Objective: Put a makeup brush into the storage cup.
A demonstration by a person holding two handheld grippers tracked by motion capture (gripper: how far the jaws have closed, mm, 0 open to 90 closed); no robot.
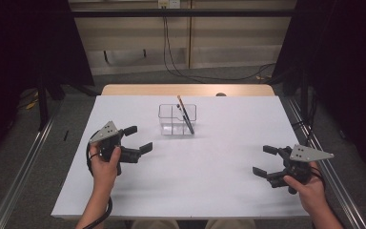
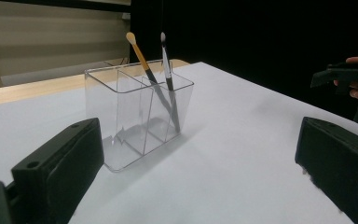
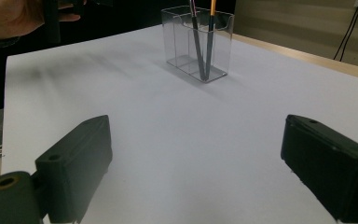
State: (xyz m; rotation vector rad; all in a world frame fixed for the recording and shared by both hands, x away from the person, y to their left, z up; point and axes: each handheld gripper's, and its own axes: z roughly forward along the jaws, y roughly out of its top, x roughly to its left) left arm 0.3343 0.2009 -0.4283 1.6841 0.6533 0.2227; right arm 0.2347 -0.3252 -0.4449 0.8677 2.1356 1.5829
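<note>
Clear divided organizer [image 1: 177, 119] holds two upright makeup brushes [image 1: 185, 114].

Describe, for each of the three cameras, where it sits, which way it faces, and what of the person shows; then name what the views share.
High view: above the person's side, looking forward and down at the white table; both forearms, left gripper, right gripper.
Left gripper view: rides the left gripper, facing the clear organizer; the other hand far right.
Right gripper view: rides the right gripper, facing the organizer; the other hand top left.
Shared: organizer with two brushes.
</note>
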